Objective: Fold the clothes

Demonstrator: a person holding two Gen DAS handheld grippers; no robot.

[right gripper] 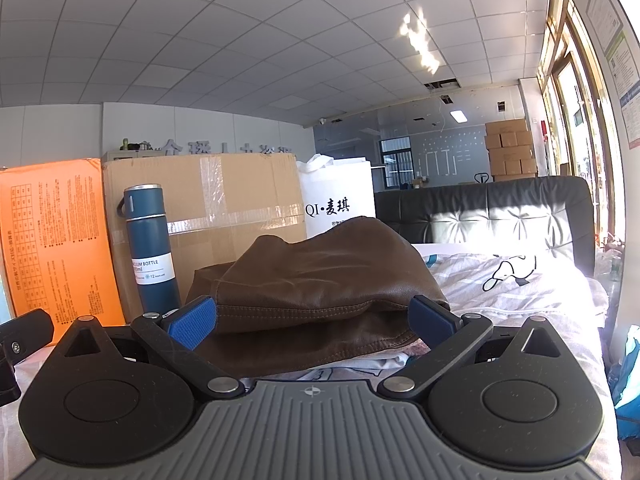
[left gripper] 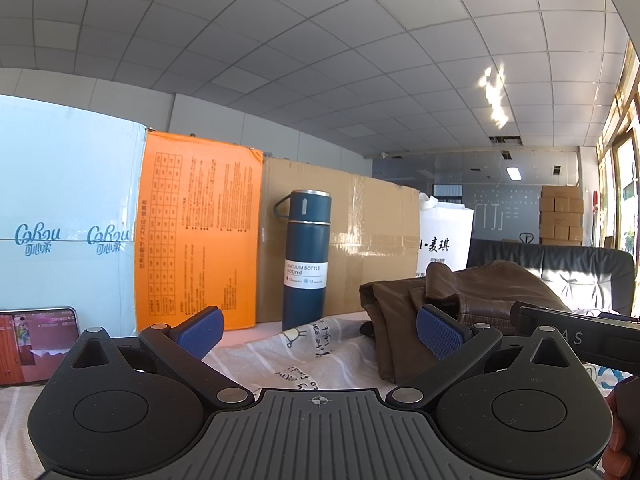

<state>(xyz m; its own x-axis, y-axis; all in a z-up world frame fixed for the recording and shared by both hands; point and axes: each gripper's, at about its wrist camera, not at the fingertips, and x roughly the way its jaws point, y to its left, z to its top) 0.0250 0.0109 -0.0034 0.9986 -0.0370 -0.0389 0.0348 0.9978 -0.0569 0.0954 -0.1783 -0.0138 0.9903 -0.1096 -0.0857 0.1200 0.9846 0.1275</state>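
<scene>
White ceiling tiles and a long office room spread behind the bed sheet (right gripper: 520,292) we are working over, a pale cloth printed with cartoon figures and lettering. Along its far edge runs a wall of boxes: a pale blue carton (left gripper: 68,216), an orange box (left gripper: 196,232) and a taped cardboard box (left gripper: 360,240), with a white bag (right gripper: 340,200) and a black tufted headboard (right gripper: 500,216) to the right of them. In front of the cardboard box stands 1 blue vacuum bottle (left gripper: 306,260), upright.

Our brown leather garment (right gripper: 320,280) lies bunched on the sheet to the right of the bottle, its stitched hem toward us.

Our left gripper (left gripper: 320,332) is spread wide with nothing between its blue pads, over bare sheet near the bottle; the garment lies just beyond its right finger. Our right gripper (right gripper: 314,320) is also spread wide, its 2 fingers flanking the garment's hem; we cannot tell whether they touch it.

A phone (left gripper: 36,344) leans far left of the bottle.
</scene>
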